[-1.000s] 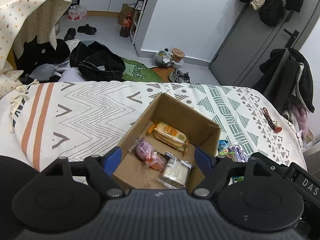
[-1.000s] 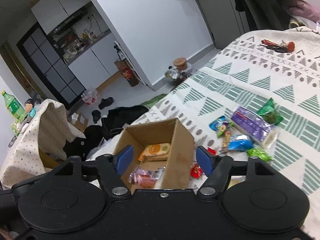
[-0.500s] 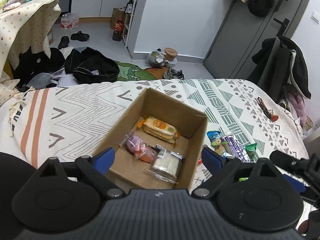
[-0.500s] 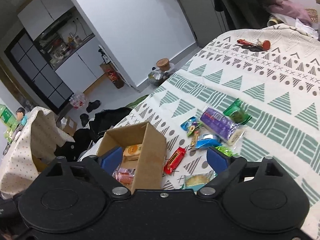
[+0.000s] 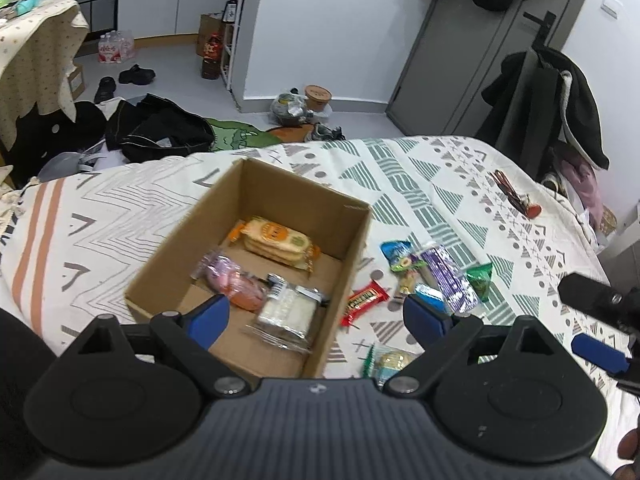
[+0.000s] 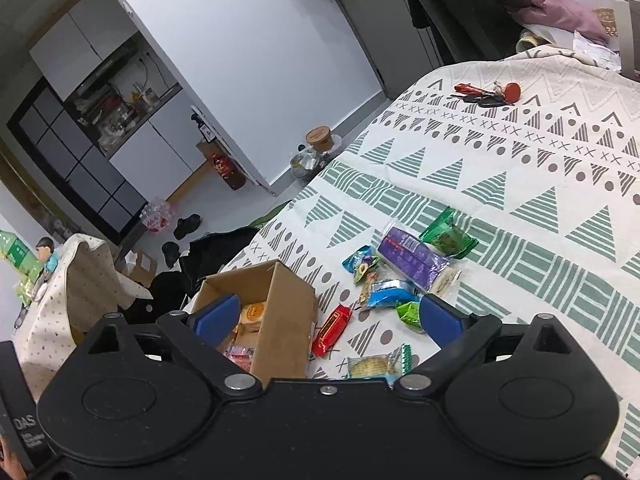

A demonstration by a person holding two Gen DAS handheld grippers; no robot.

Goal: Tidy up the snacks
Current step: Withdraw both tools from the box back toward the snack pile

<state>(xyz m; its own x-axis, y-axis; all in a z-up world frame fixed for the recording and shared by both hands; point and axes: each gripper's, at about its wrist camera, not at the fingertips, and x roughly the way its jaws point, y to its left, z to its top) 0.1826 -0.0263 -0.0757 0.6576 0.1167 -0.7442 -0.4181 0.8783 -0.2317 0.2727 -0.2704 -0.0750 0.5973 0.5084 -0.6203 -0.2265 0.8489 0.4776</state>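
Note:
An open cardboard box sits on the patterned bedspread. It holds an orange cracker pack, a pink snack and a clear white-filled pack. Right of the box lie loose snacks: a red bar, a purple pack, a green packet, a blue packet and a cracker pack. My left gripper hangs open above the box's near edge. My right gripper is open over the red bar, holding nothing.
Keys with a red tag lie far out on the bedspread. Clothes and a dark bag cover the floor beyond the bed. A chair draped with coats stands at the right, and a cloth-covered table at the left.
Both grippers have drawn back and risen, so the box looks smaller and more loose snacks show. Both have opened wider. The right gripper has shifted rightward toward the loose snacks.

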